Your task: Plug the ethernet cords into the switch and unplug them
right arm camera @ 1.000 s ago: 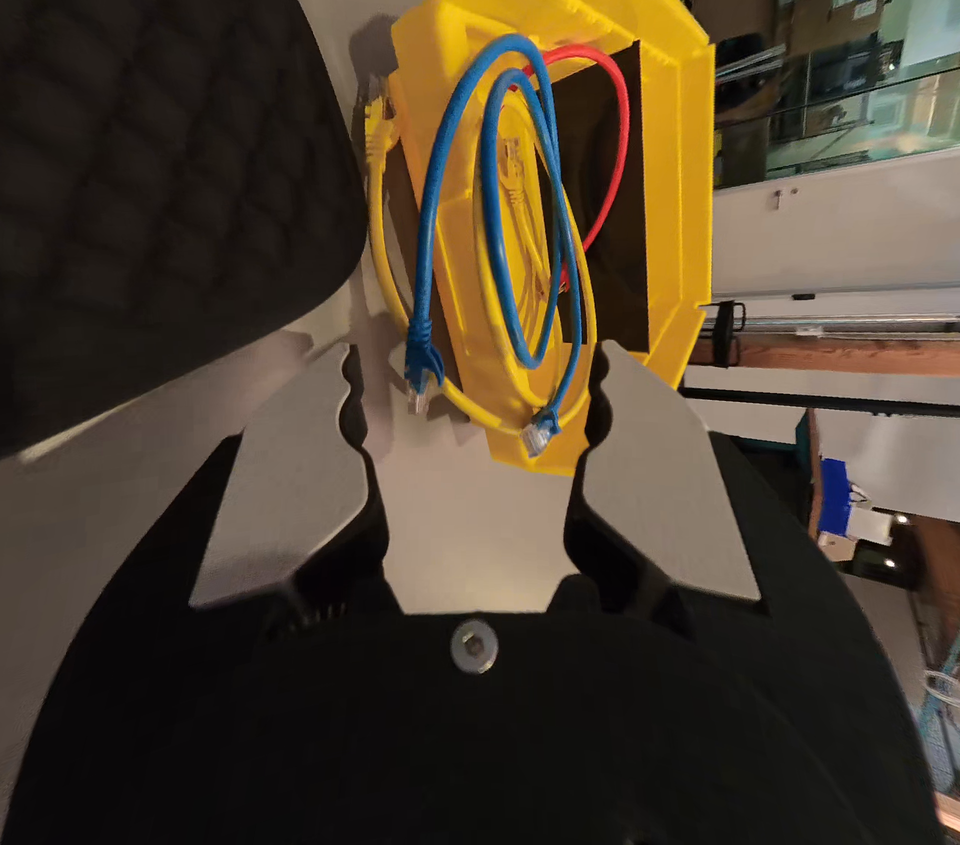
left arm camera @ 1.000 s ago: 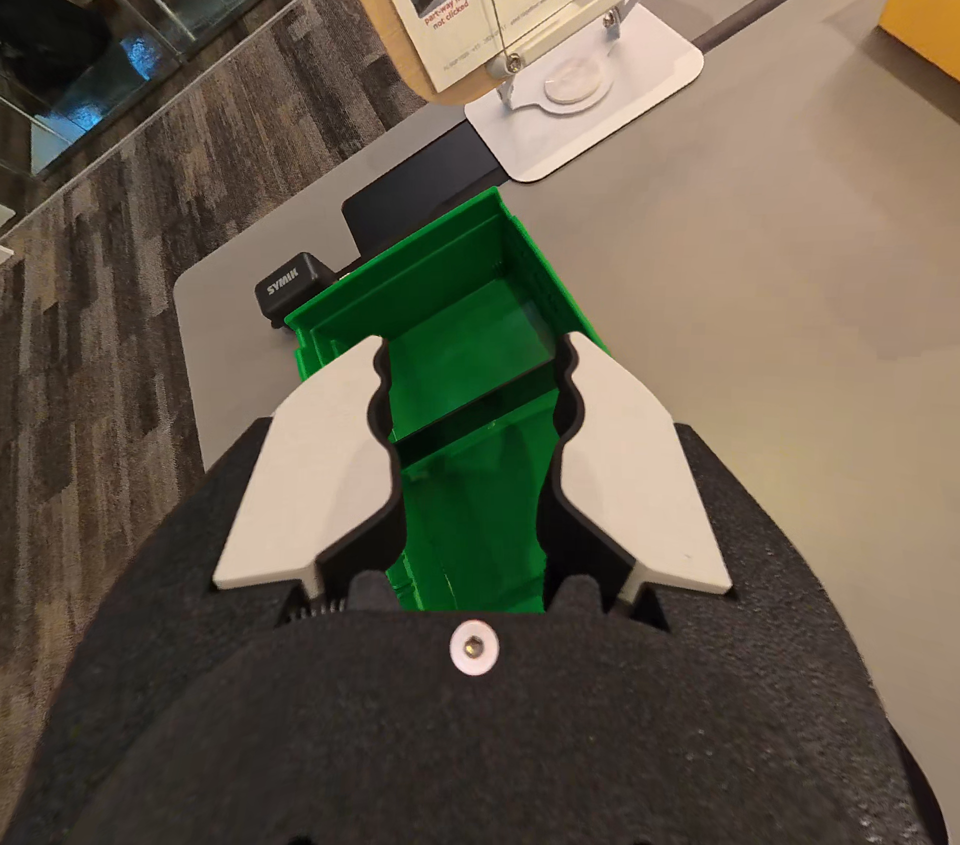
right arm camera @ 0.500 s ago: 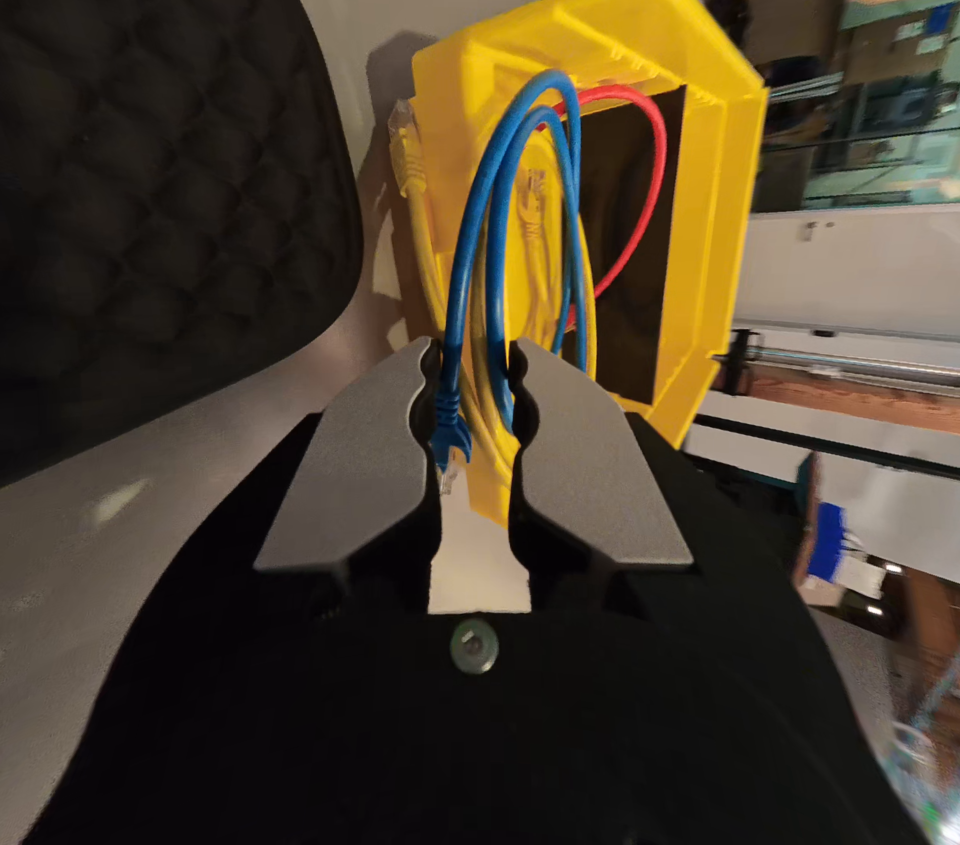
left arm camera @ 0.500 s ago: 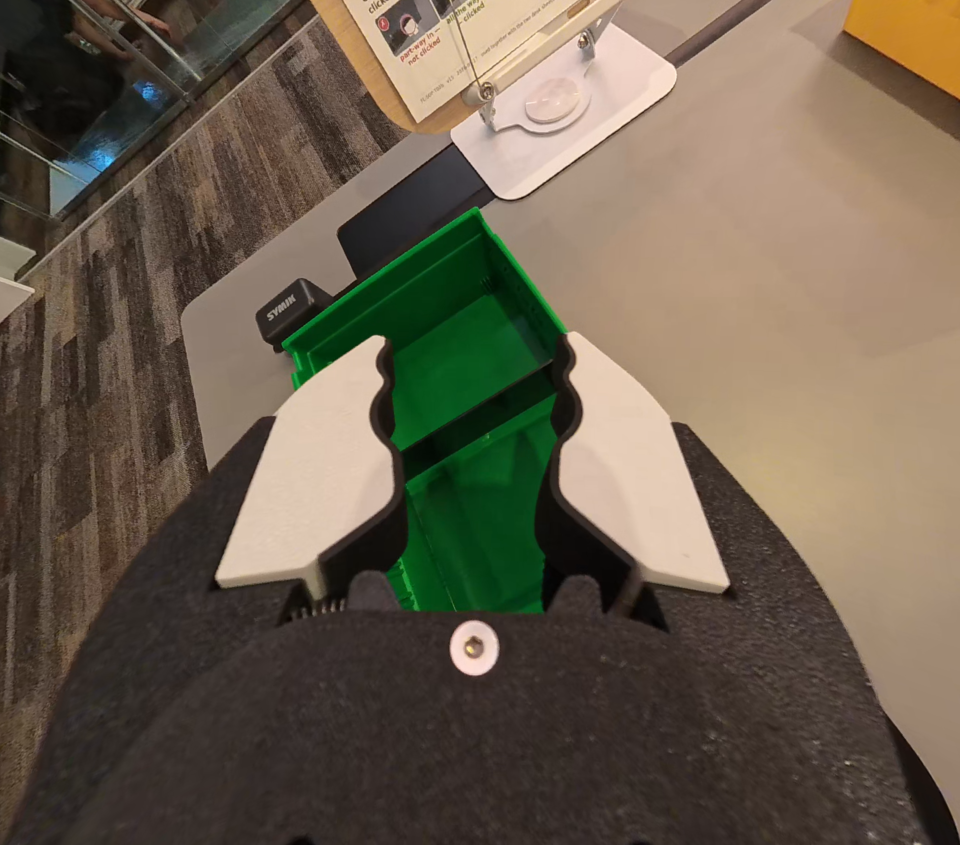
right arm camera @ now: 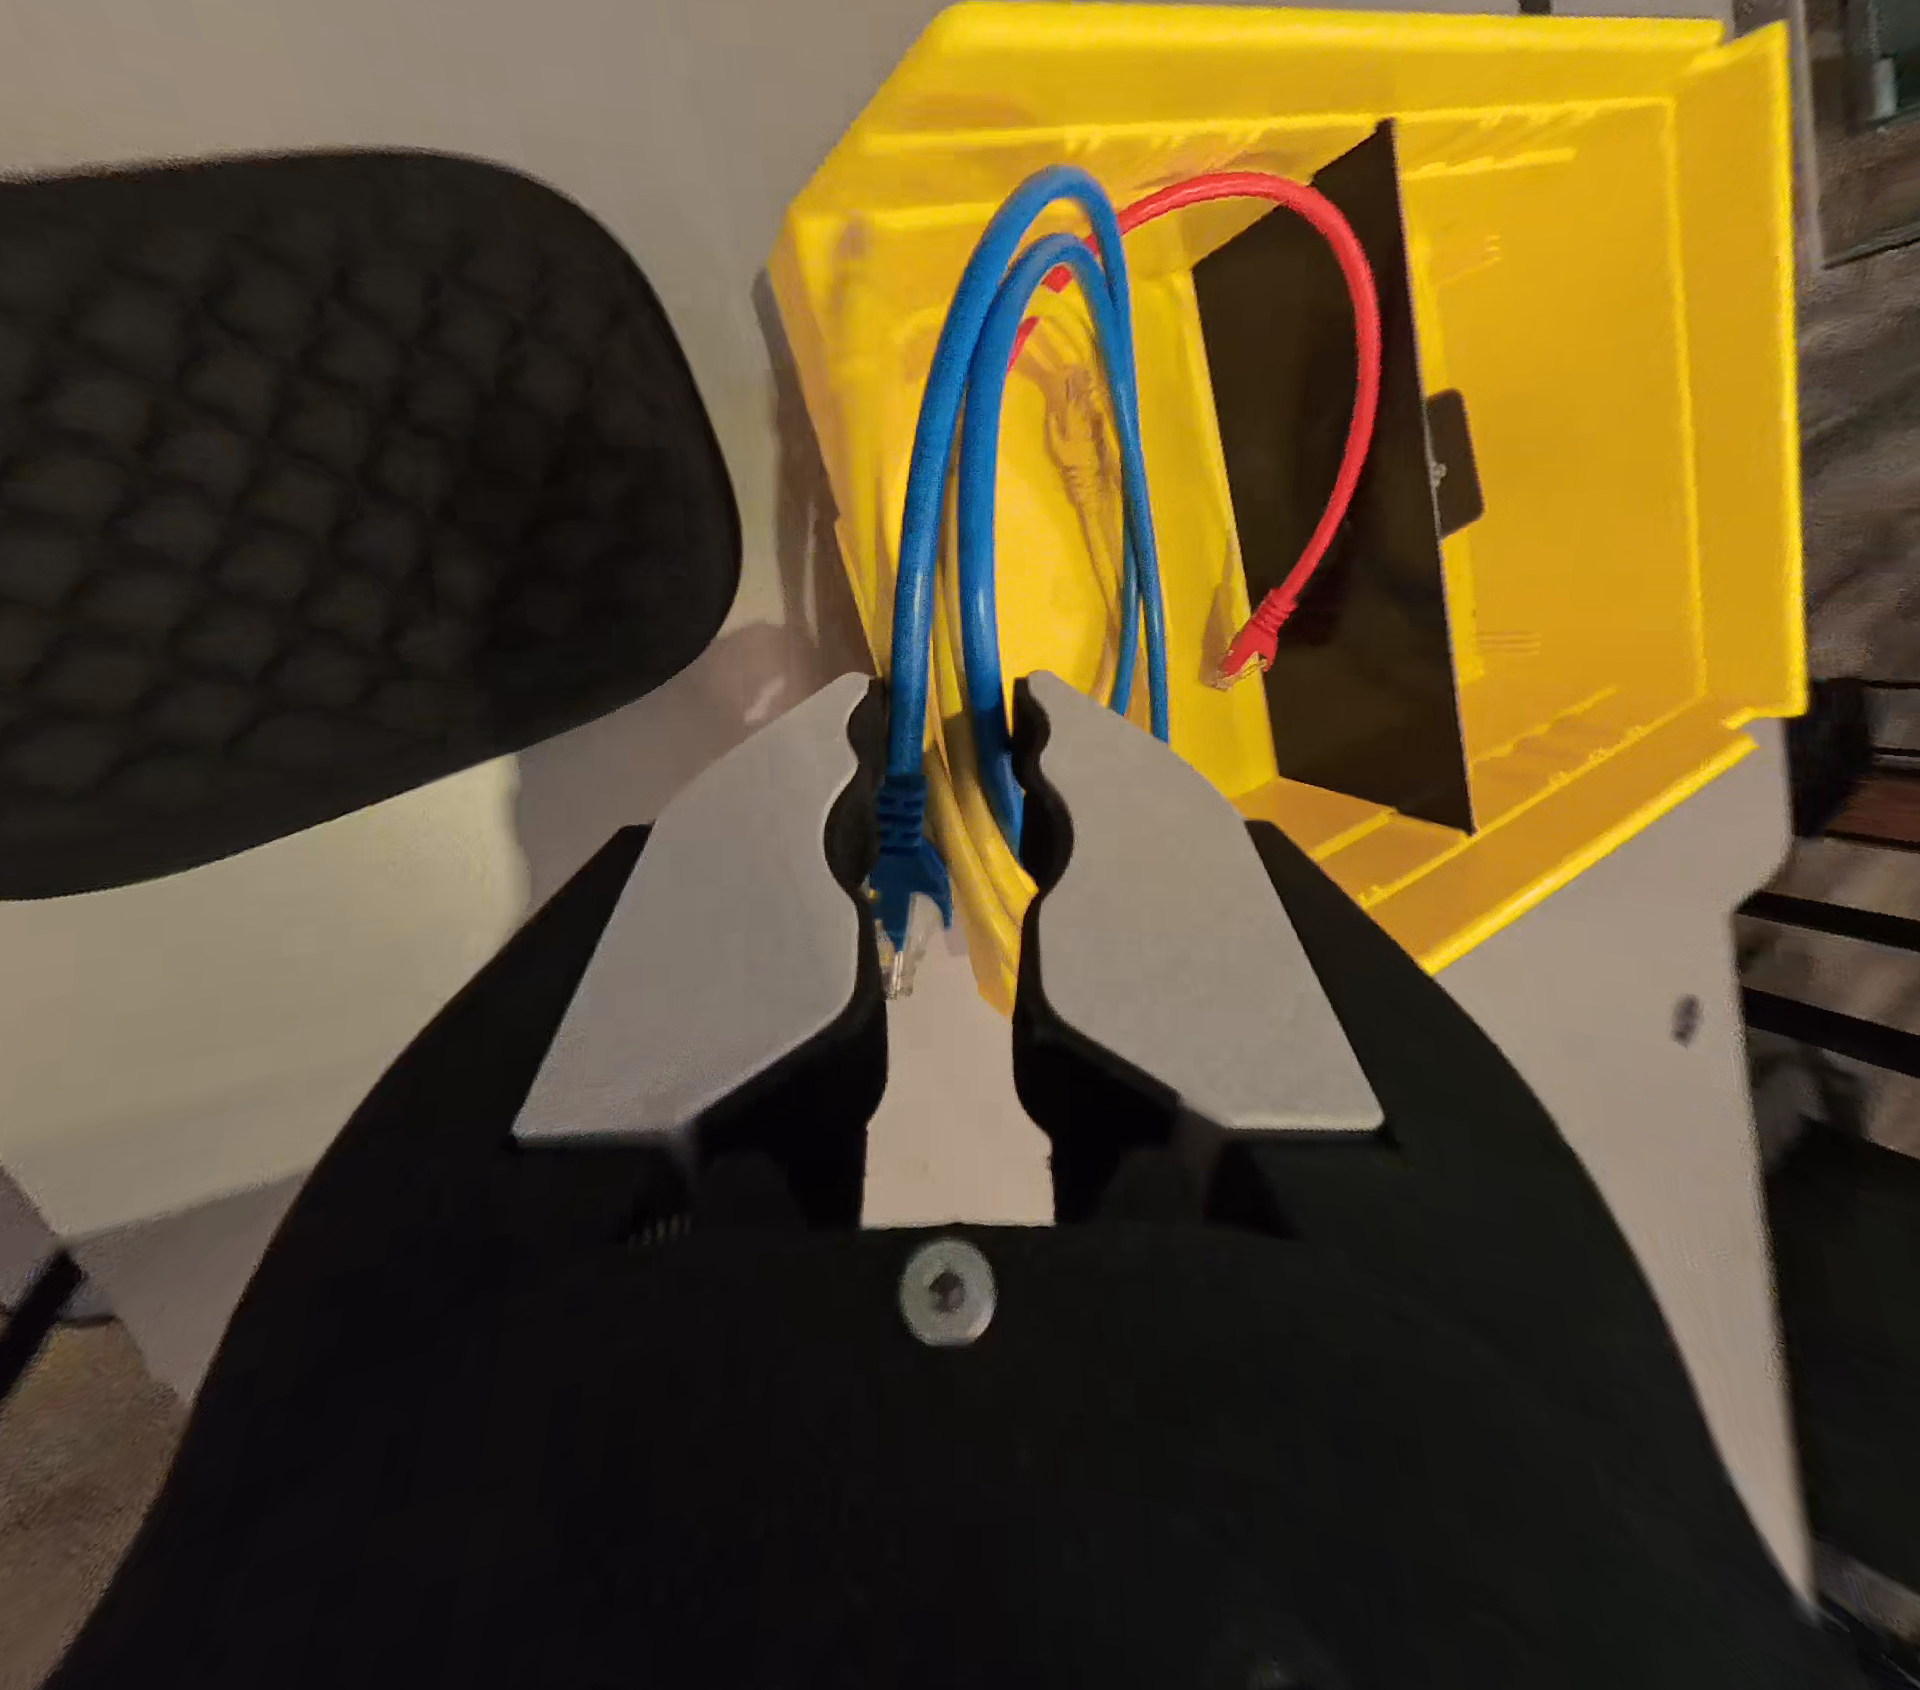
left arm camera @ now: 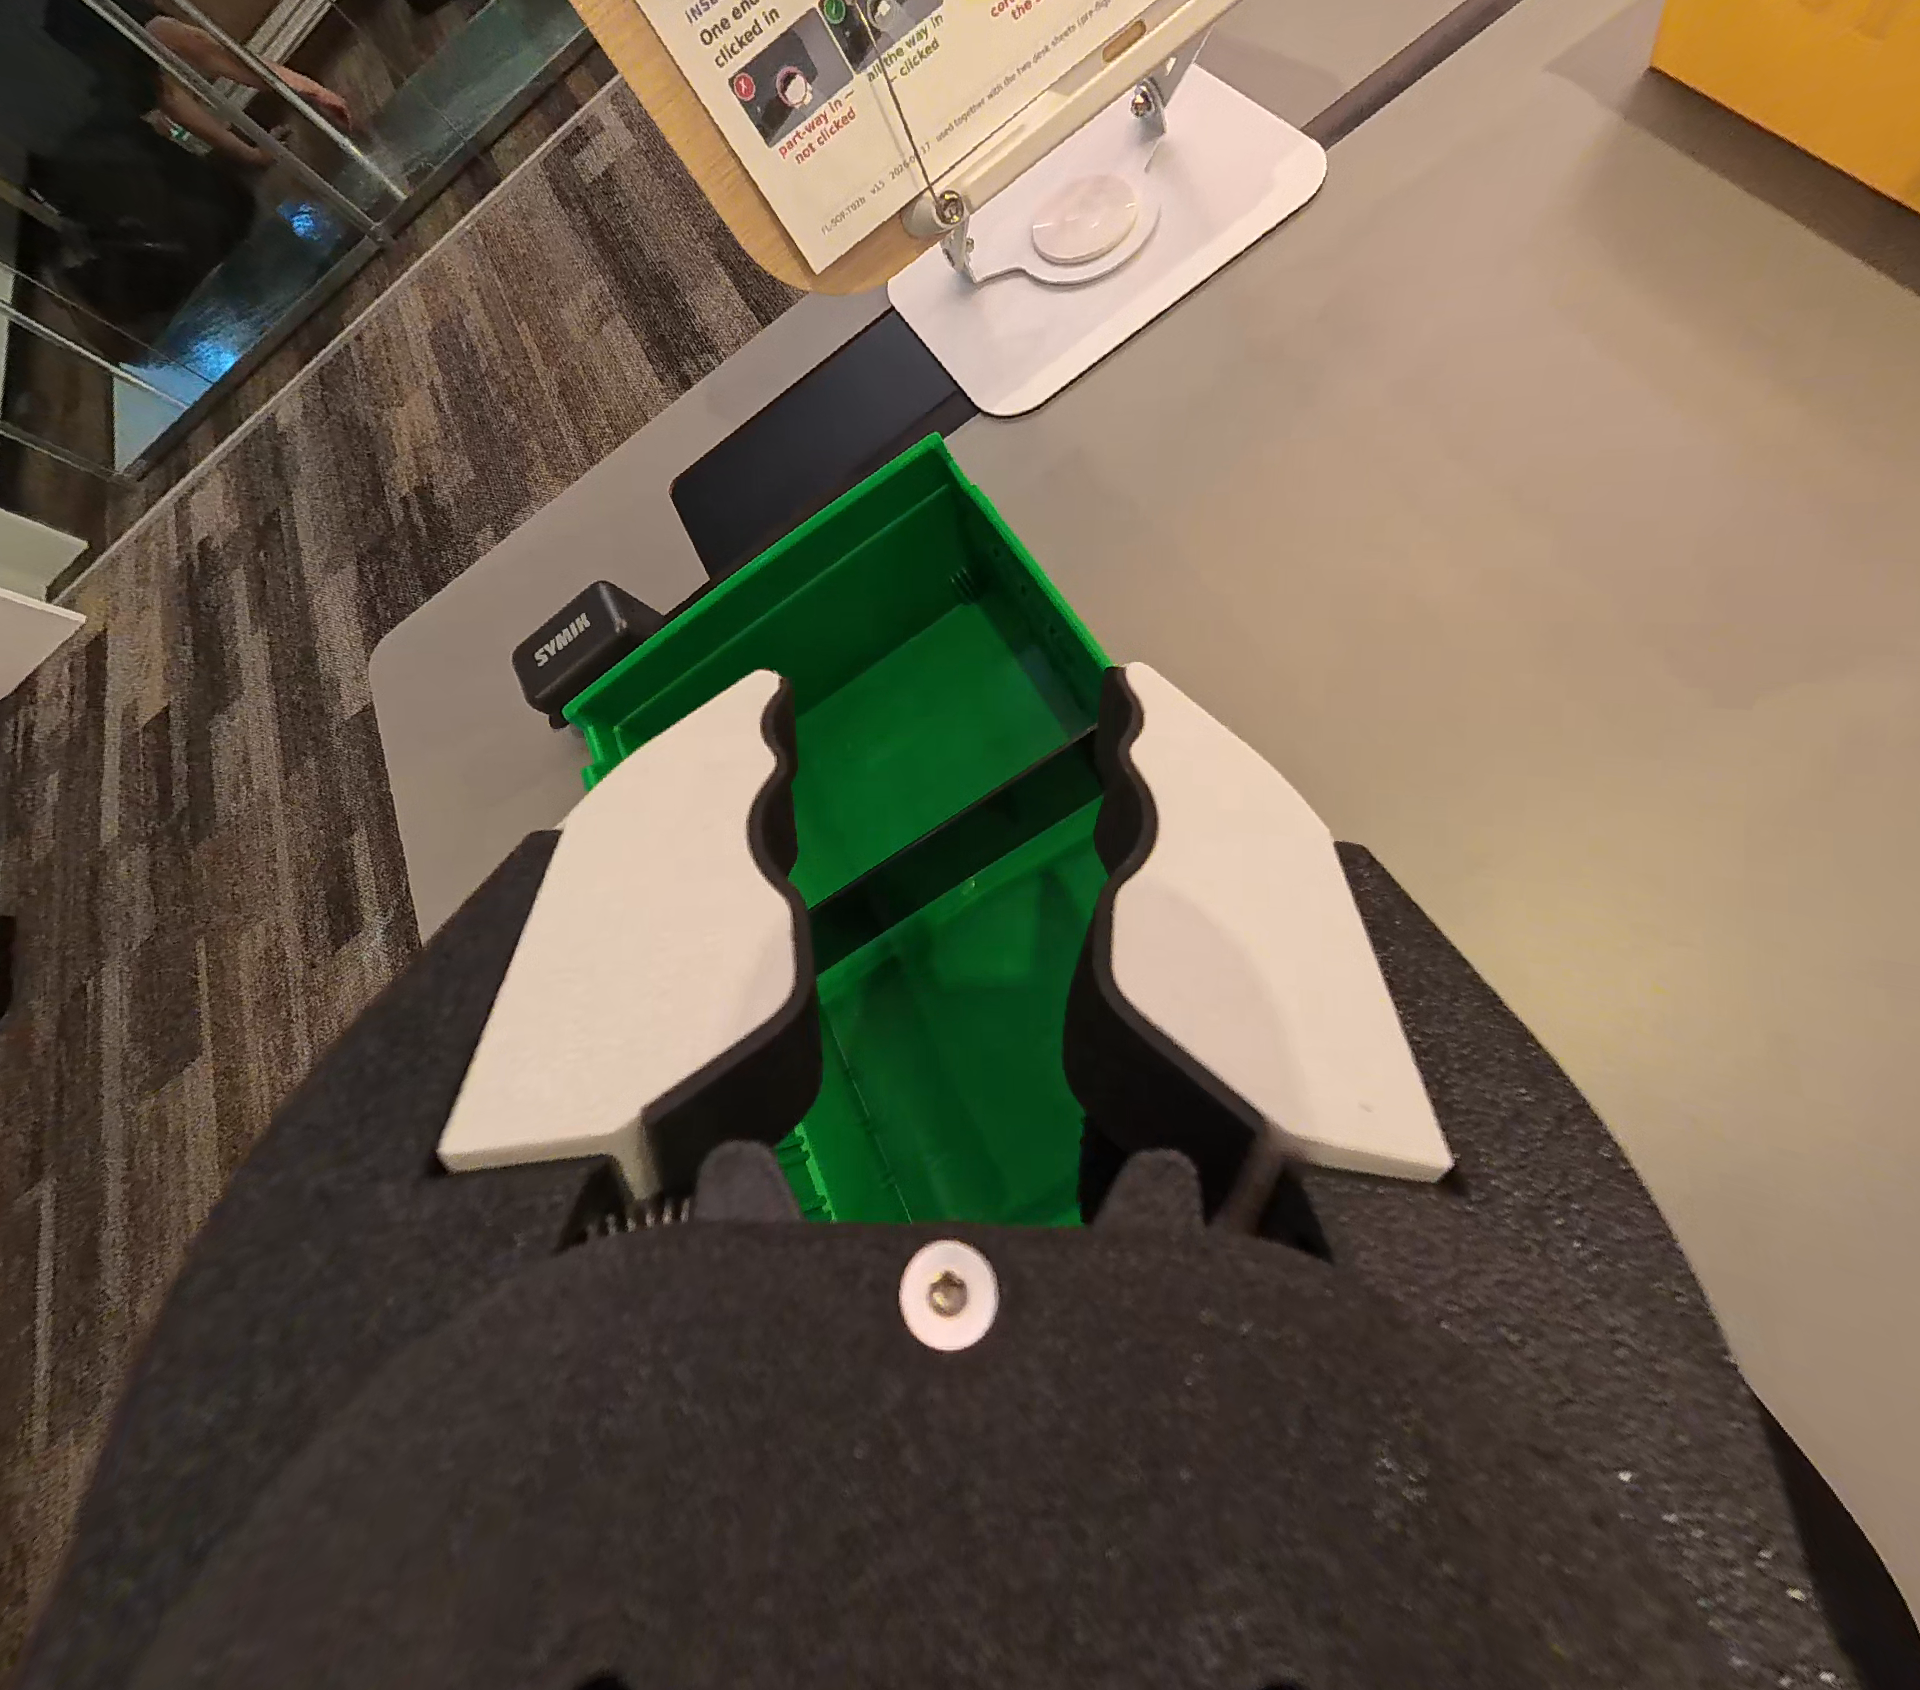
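Judging nothing plugged yet and no switch in view, I see my grey table, the yellow plastic bin holding a red cord, the empty green plastic bin under my spread left gripper, and my right gripper pinching the blue ethernet cord with yellow cord strands.

The left gripper is held with its jaws spread wide, nothing between them. The right gripper is seen nearly closed, jaws clamped on cords.

The right gripper jaws have closed around the blue cord.
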